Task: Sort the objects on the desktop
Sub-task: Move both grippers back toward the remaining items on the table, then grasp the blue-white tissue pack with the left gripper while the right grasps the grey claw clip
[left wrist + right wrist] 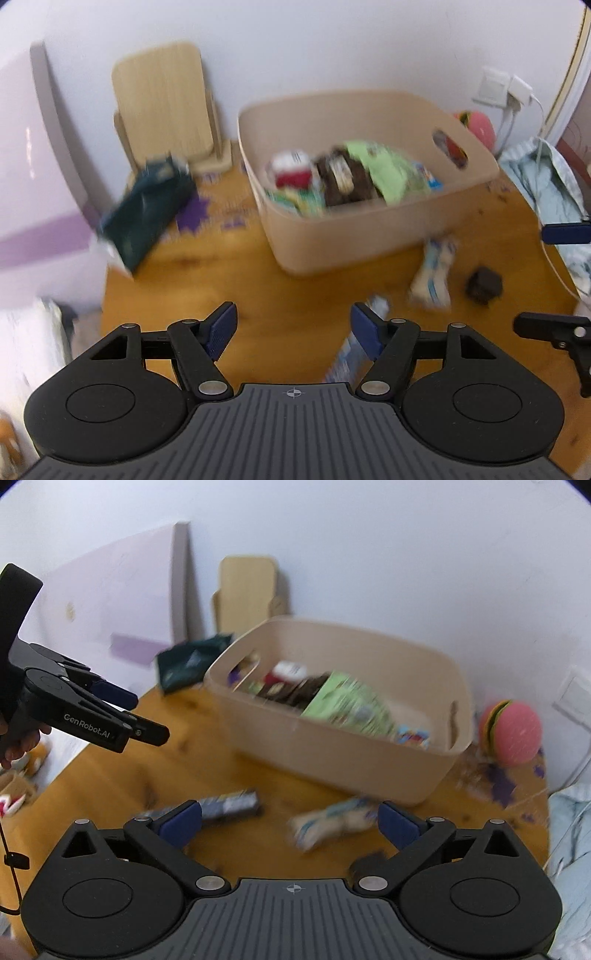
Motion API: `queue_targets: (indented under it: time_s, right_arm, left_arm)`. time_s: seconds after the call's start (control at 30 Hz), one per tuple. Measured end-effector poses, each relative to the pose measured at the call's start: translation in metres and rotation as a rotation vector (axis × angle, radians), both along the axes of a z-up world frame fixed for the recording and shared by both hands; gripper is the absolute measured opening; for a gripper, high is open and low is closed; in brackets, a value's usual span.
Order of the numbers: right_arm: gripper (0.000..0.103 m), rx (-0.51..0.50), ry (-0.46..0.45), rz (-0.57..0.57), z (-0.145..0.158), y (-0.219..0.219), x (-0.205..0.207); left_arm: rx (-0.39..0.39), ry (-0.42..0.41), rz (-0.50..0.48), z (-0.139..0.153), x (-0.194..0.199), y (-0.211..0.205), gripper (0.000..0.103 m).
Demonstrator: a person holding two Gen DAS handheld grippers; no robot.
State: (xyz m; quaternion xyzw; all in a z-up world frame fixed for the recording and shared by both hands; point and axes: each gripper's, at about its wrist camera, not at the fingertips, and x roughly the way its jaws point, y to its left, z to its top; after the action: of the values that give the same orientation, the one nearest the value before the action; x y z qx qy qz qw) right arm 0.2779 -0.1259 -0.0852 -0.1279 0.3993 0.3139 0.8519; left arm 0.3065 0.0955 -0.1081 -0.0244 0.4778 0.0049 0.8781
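Glossy wooden counter (229,266) carries a smooth beige rounded bin (369,236) of crinkly packets, both grippers' jaws open, empty.

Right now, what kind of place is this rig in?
Likely a home room, maybe a bedroom: a small wooden table against a white wall, a beige bin of snack packets, rumpled bedding beside it, and a wall socket.

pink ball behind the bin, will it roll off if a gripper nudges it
Probably yes: the pink ball looks round, so a nudge would likely send it rolling across the wooden table. The beige bin stands on one side and might stop it that way. Its smooth-looking curve could also slip between the pads.
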Motion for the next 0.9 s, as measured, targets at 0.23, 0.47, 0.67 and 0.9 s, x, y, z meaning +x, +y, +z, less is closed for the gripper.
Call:
queue_targets:
  time_s: [0.23,0.47,0.67,0.9]
  right_arm:
    - [0.103,-0.064,0.039,0.100,-0.024,0.011,-0.030]
    - [0.103,-0.139,0.081,0.191,-0.050,0.024,-0.044]
    - [0.103,-0.179,0.115,0.258,-0.074,0.035,-0.052]
    - [0.099,-0.200,0.158,0.261,-0.096,0.042,-0.046]
  left_arm:
    - [-0.115,0.104,0.139,-0.026,-0.043,-0.003,0.069]
    - [-0.217,0.192,0.302,-0.050,-0.053,-0.006,0.069]
    - [-0.275,0.238,0.363,-0.068,-0.052,-0.015,0.069]
    - [-0.248,0.302,0.387,-0.088,-0.054,-0.022,0.069]
